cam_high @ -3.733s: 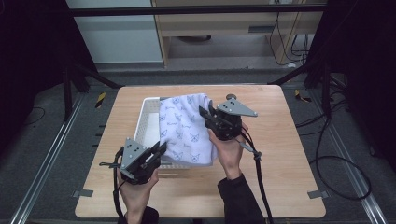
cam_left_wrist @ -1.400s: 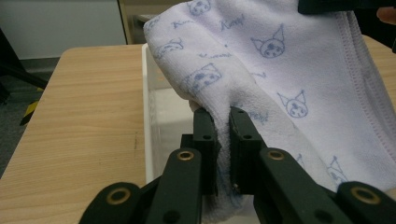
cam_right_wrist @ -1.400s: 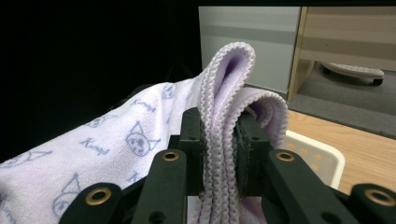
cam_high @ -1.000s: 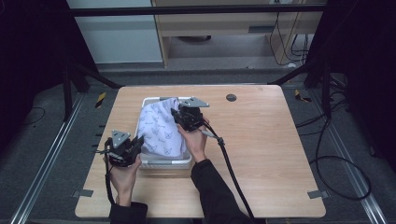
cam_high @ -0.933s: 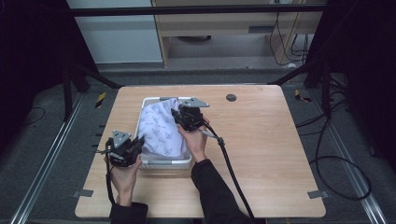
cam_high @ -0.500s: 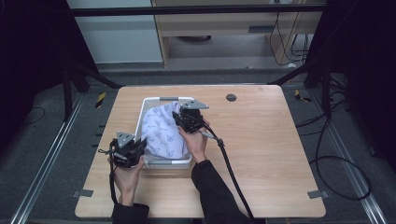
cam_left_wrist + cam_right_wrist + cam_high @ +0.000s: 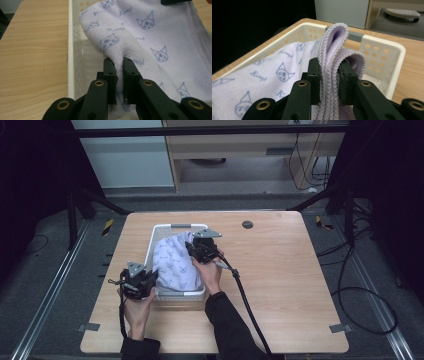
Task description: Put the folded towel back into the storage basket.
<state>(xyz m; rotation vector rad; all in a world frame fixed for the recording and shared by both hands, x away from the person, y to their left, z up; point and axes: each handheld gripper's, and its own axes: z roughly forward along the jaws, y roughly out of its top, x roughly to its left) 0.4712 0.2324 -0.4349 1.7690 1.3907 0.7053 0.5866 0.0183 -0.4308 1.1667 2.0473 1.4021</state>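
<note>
Both grippers pinch the towel (image 7: 175, 265) over the basket (image 7: 155, 231) — left gripper (image 7: 145, 282) at its seven o'clock corner, right gripper (image 7: 196, 251) at two o'clock, apparently gripping a bunched hem

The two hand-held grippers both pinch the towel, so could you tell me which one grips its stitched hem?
The right hand-held gripper: its jaws clamp the folded, scalloped hem of the towel above the basket. The left hand-held gripper pinches plain printed terry.
</note>
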